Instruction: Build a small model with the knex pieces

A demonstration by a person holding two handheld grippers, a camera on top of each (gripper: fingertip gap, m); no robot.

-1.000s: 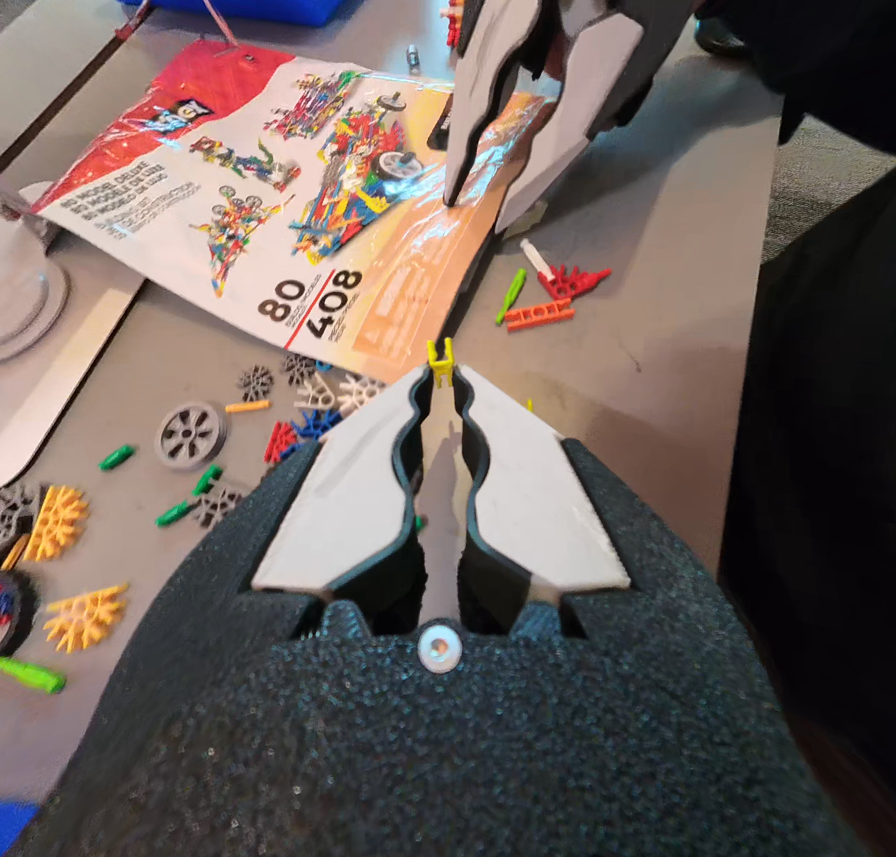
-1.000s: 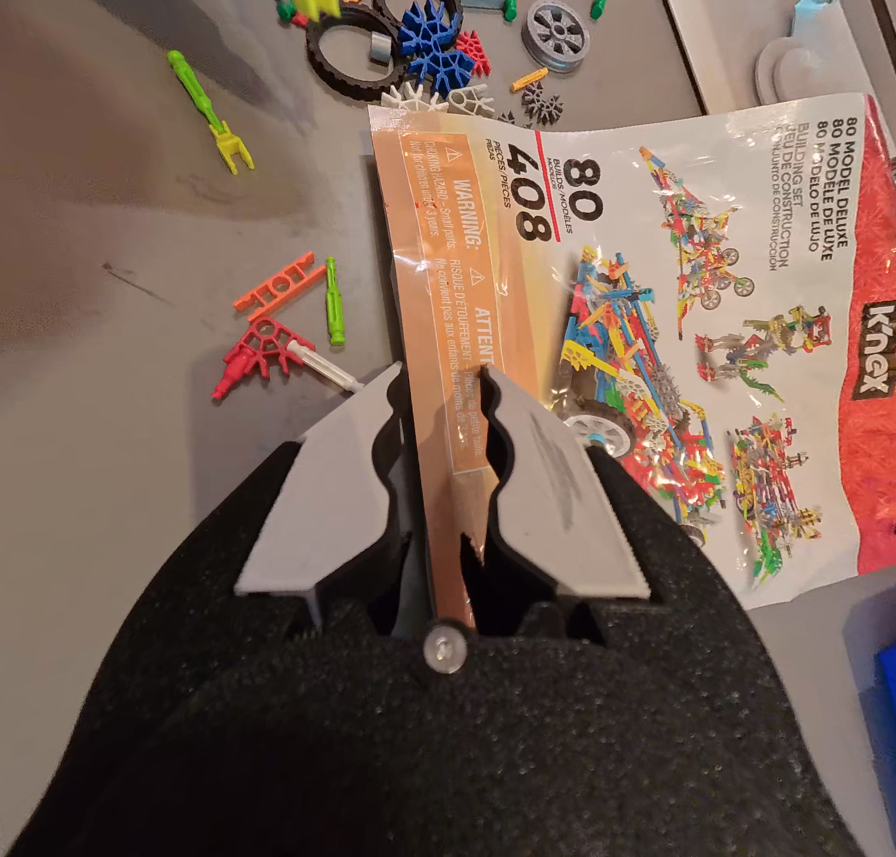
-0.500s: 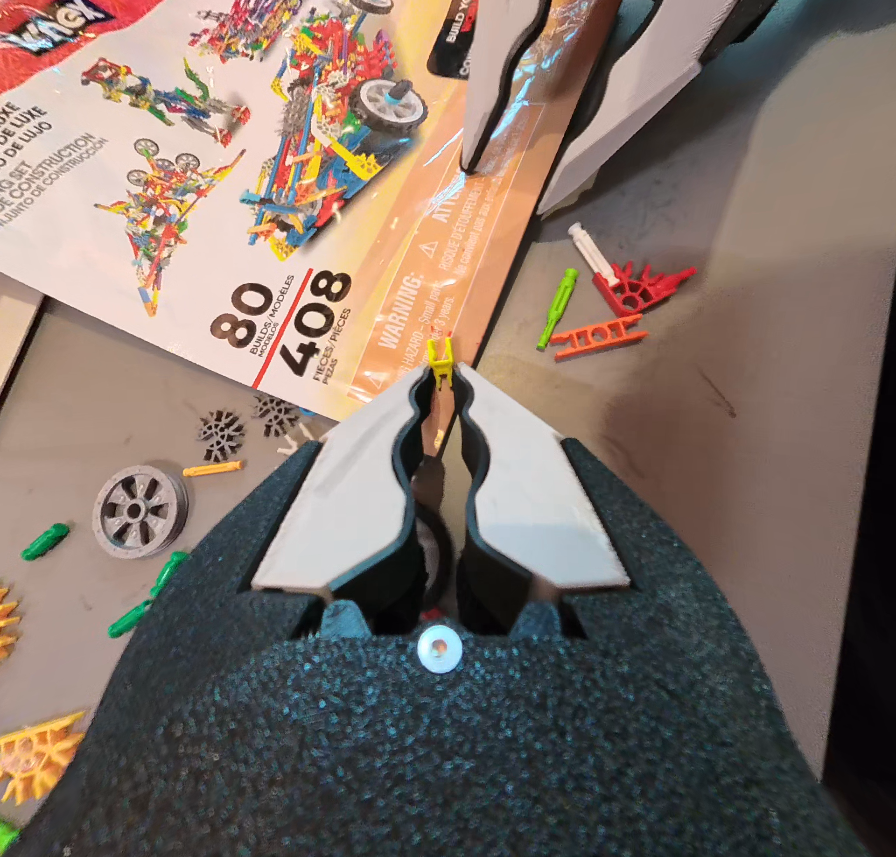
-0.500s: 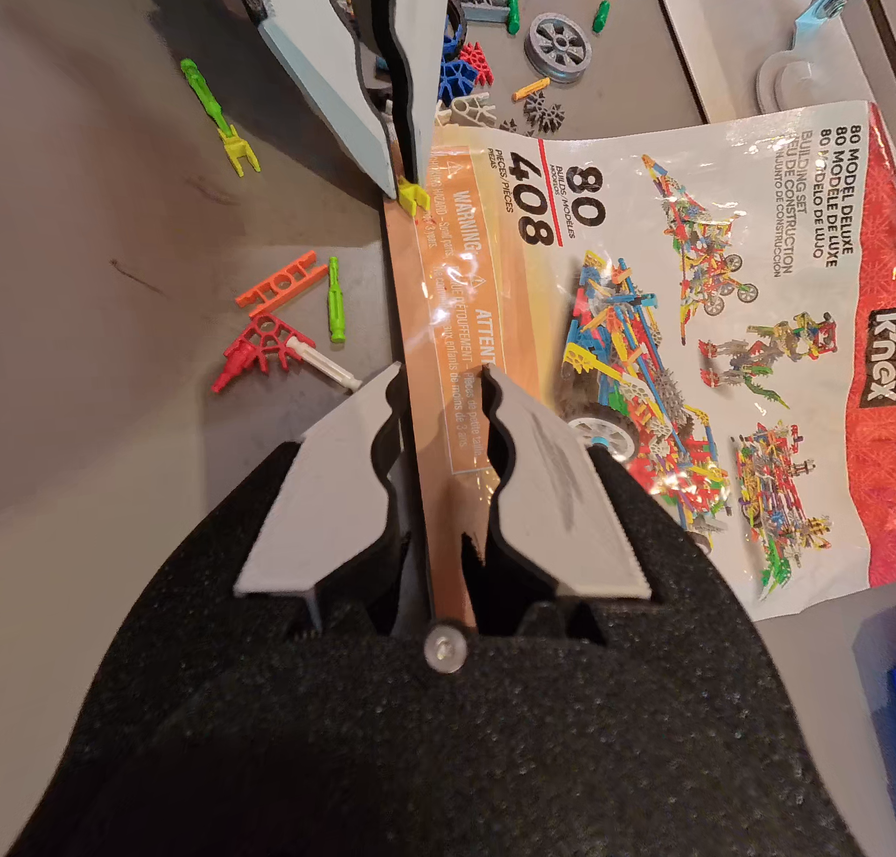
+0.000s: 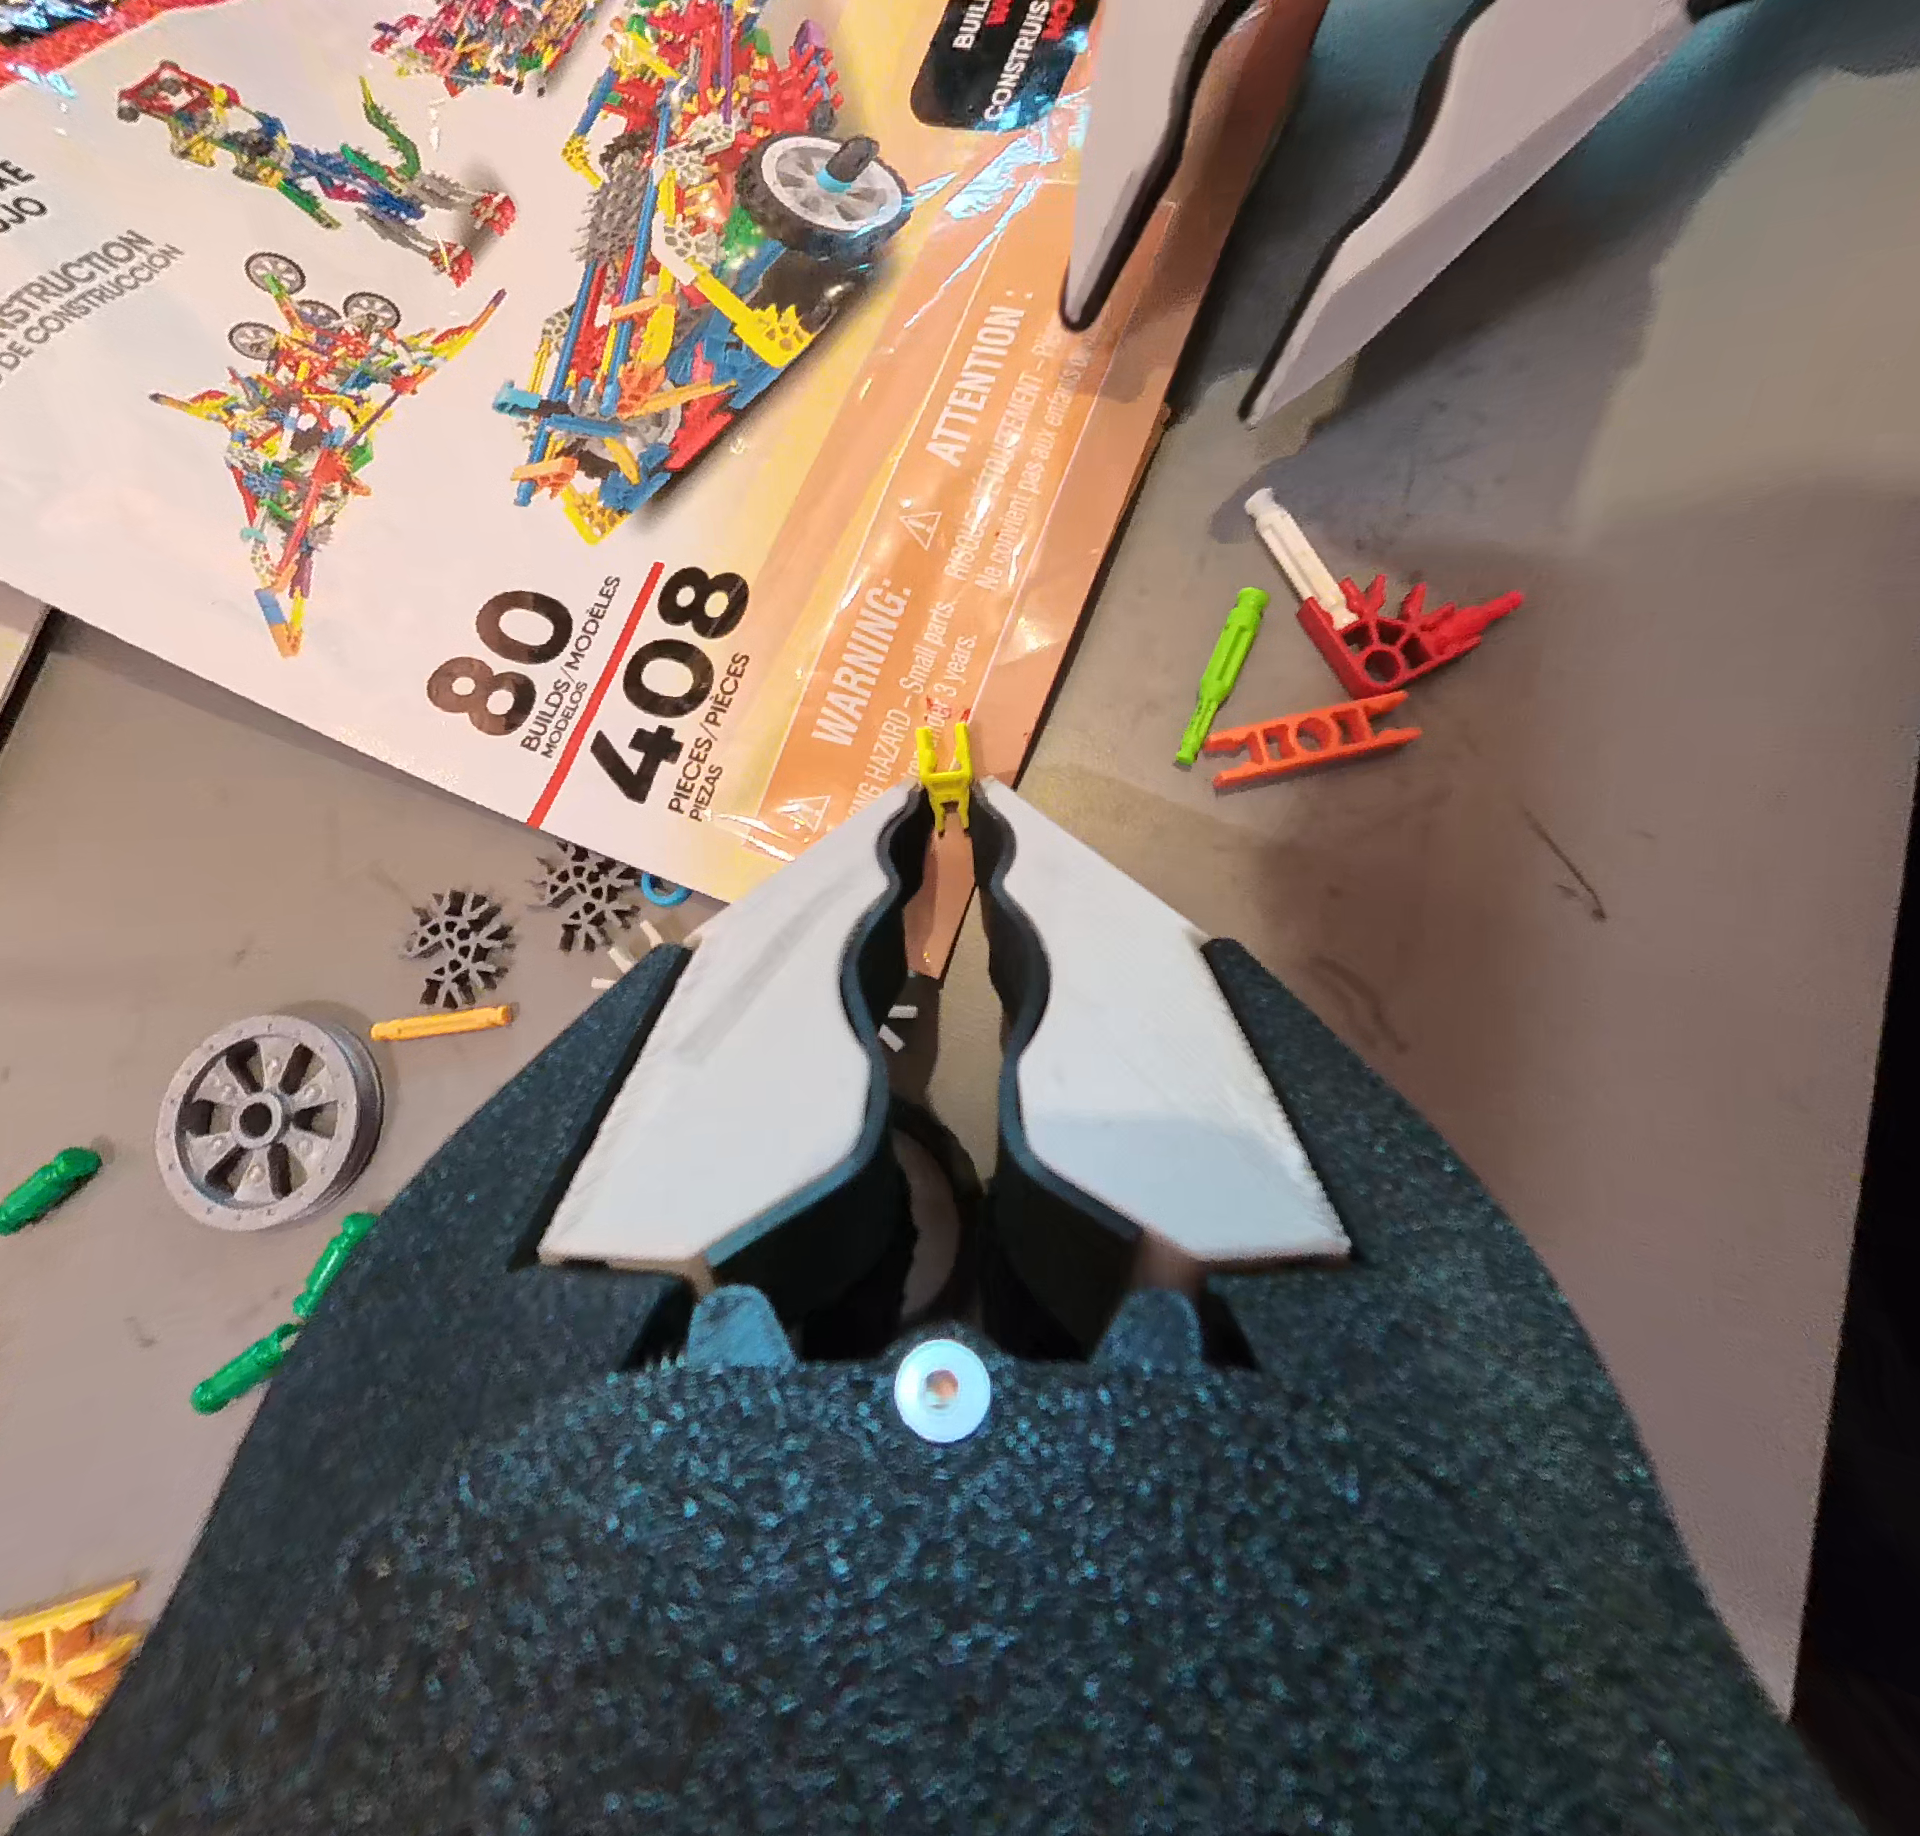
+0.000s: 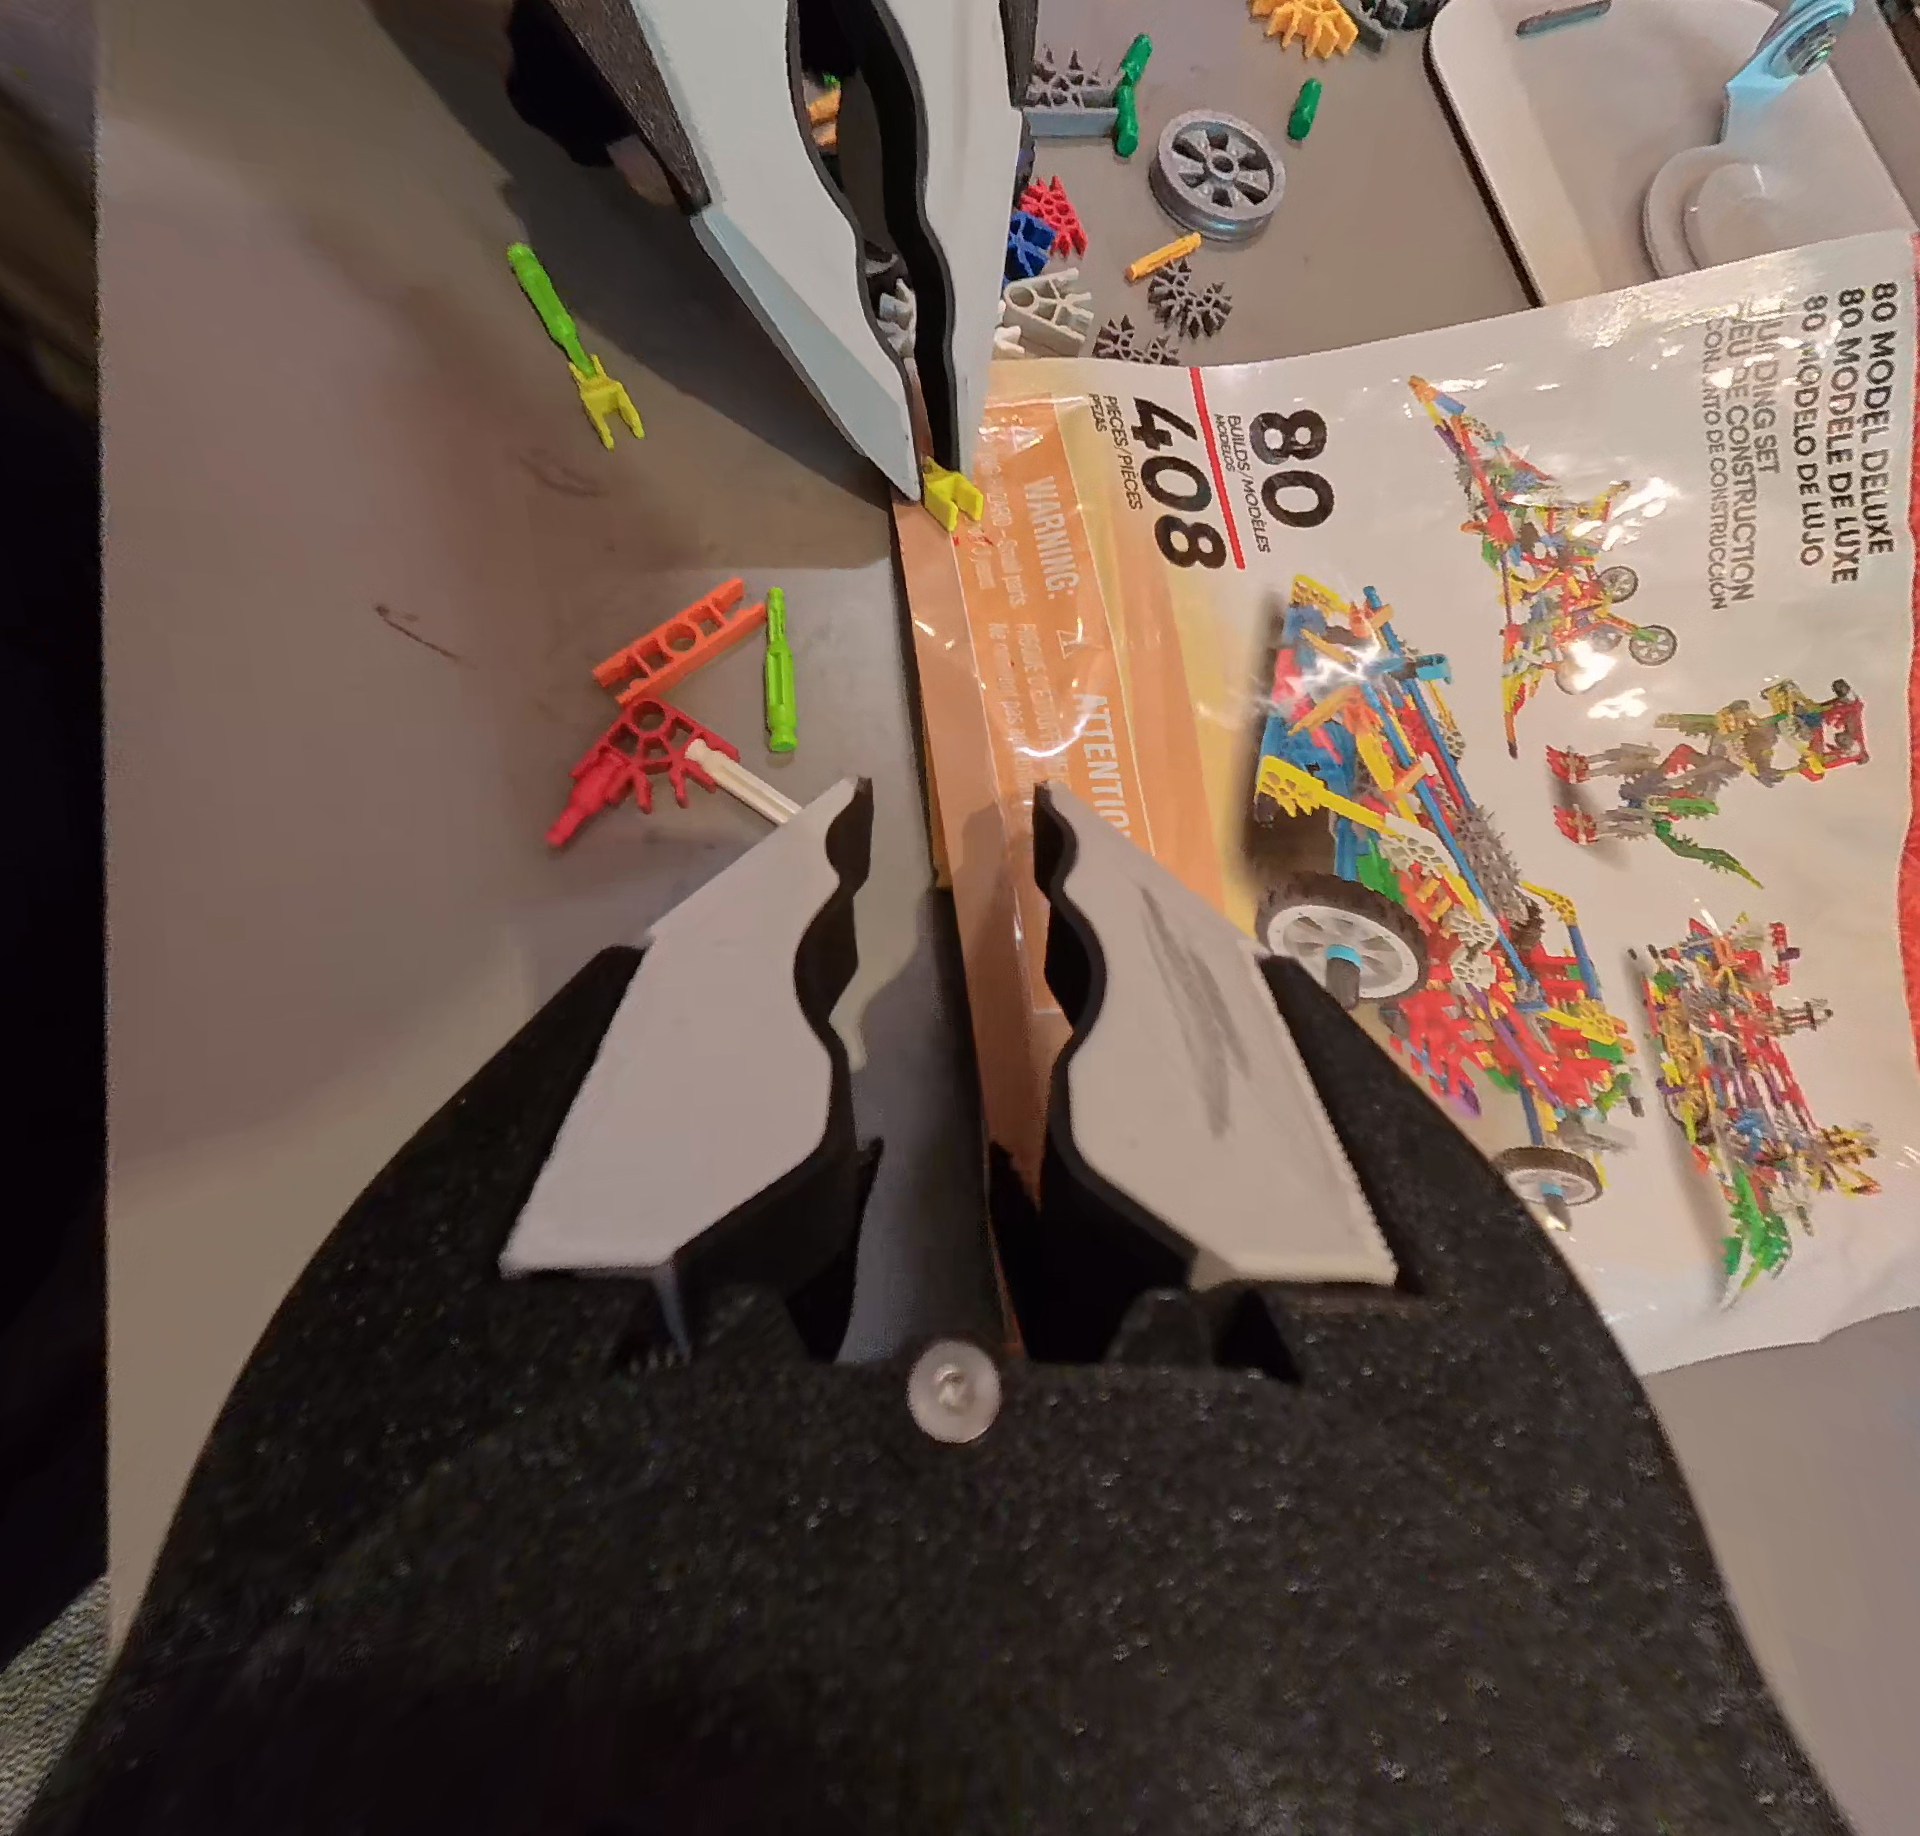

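Observation:
My left gripper (image 5: 948, 789) is shut on a small yellow clip connector (image 5: 945, 773), which sticks out of its tips over the near corner of a printed plastic bag (image 5: 520, 436) lying flat on the grey table. The right wrist view shows this gripper (image 6: 935, 482) coming in from the top with the yellow connector (image 6: 951, 498) at the bag's (image 6: 1455, 539) corner. My right gripper (image 6: 953, 799) is open and straddles the bag's orange edge strip, one finger over the bag and one over the table. It also shows at the top of the left wrist view (image 5: 1169, 363).
A red connector (image 5: 1392, 633), an orange connector (image 5: 1309, 742) and a green rod (image 5: 1221, 669) lie right of the bag. A grey wheel (image 5: 270, 1121) and several small pieces lie left. A green rod with a yellow clip (image 6: 577, 352) and a white board (image 6: 1558, 124) show farther off. About 8 cm separates my left fingertips from my right. The grey wheel (image 5: 270, 1121) is about 12 cm from my left fingertips and 20 cm from my right. The right camera catches it too, in the right wrist view (image 6: 1215, 166).
My left gripper has moved forward with the yellow connector, from the loose pieces to the bag's corner, closer to the right gripper. The right gripper has stayed over the bag's edge.

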